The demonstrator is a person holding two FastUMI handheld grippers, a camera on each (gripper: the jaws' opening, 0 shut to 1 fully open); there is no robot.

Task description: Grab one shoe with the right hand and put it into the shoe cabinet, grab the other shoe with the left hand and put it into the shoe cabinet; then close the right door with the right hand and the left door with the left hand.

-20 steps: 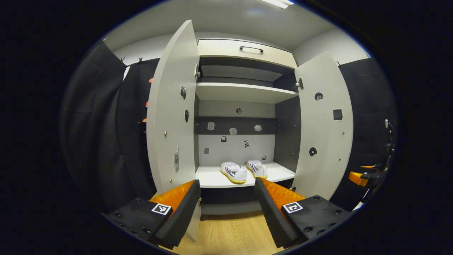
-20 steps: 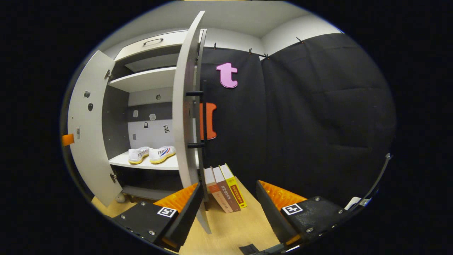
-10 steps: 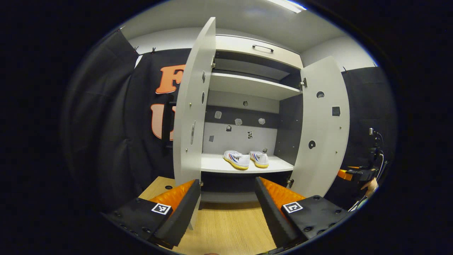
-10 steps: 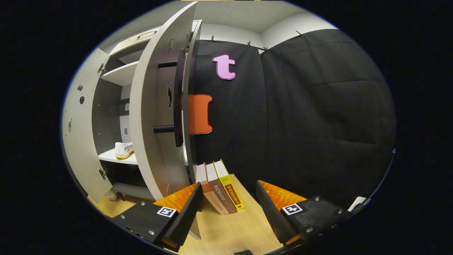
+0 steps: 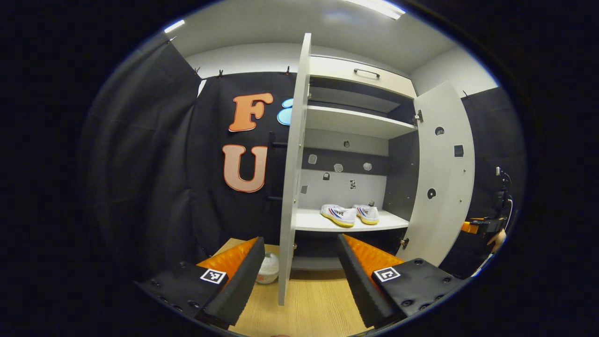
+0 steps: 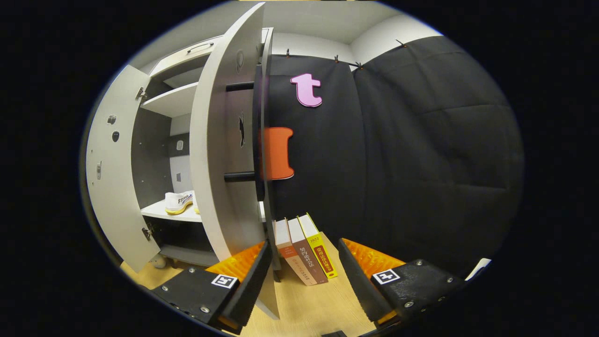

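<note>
both shoes on the shelf, both doors open

the shoe cabinet (image 5: 355,122) stands against the booth's black cloth wall on a wooden floor (image 5: 309,306), with a drawer (image 5: 360,77) across its top and shelves inside. the left door (image 5: 294,187) stands open, seen edge-on in the left gripper view, its lower edge rising between that gripper's two fingers. the right door (image 5: 442,178) is swung wide too (stickers dot its inner face). in the right gripper view the right door (image 6: 220,154) curves up just beyond the near finger, its dark bar handle (image 6: 257,135) on the outer side.

the two white shoes (image 5: 350,214) sit side by side on the lower shelf (image 5: 327,222), toes toward the back; in the right gripper view one shoe (image 6: 178,202) peeks past the door.

three books (image 6: 305,250) lean together on the floor by the cabinet's right side. a small white round object (image 5: 268,269) lies on the floor near the left door's foot.

the left gripper (image 5: 299,271) hangs with its jaws apart, holding nothing. the right gripper (image 6: 304,276) has its jaws apart as well, its near finger just beside the right door's lower edge; contact cannot be told.
</note>
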